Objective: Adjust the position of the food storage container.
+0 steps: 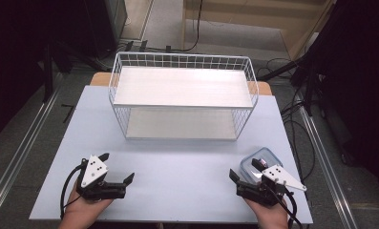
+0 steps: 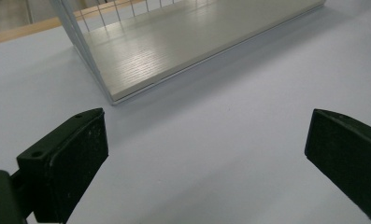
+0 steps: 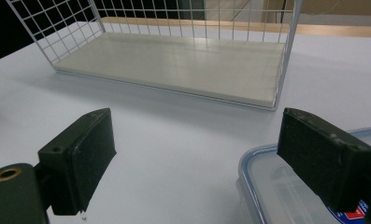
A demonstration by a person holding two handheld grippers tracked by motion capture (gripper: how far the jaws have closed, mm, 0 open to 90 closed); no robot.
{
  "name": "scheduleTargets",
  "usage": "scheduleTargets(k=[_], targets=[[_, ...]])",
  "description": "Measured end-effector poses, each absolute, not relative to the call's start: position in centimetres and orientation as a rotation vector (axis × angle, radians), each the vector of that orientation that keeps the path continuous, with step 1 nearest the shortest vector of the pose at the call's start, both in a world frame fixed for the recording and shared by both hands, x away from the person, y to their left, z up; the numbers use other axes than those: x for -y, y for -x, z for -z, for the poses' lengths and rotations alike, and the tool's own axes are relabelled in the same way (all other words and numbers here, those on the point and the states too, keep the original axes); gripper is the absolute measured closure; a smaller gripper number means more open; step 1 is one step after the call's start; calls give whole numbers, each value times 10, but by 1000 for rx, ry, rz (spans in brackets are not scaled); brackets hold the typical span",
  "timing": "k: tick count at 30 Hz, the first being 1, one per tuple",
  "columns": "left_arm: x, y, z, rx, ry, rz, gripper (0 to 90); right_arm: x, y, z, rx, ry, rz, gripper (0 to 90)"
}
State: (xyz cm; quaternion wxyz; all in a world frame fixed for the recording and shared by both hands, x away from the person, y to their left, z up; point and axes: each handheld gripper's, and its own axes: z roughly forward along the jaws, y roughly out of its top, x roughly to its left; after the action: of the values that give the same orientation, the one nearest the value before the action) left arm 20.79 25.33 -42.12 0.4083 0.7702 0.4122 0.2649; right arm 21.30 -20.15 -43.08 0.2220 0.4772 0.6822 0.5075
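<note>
White wire rack: we take this two-level shelf as our landmark; it stands at the far middle of the pale blue table, its open front facing us, a light wood-look board on each level.
Left gripper: we hold it near the table's front edge, well in front of the rack and off toward its left end; jaws spread wide, nothing between them.
Left gripper's own view: the two black pads stand far apart over bare tabletop, with the rack's lower board and a wire corner ahead of them.
Right gripper: we hold it in front of the rack's right end, also near the front edge; jaws spread wide, pressing on nothing.
Clear lidded container: it lies flat on the table in front of the rack's right corner, well apart from the rack, just beside the right gripper.
Right gripper's own view: one pad hangs over the container's blue-rimmed lid; we cannot tell whether it touches. The other pad stands over bare table, the rack beyond.
</note>
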Motion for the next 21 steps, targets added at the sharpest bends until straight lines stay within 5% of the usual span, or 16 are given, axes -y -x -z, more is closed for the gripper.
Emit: scheduleTargets(k=[17,21], targets=[[-256,-207,420,-1050,-1914,-643,0,215,-213,431,-1871,-1323,-1390,92],[-257,-207,420,-1056,-1902,-662,0,229,-217,431,-1867,-1357,-1345,246]])
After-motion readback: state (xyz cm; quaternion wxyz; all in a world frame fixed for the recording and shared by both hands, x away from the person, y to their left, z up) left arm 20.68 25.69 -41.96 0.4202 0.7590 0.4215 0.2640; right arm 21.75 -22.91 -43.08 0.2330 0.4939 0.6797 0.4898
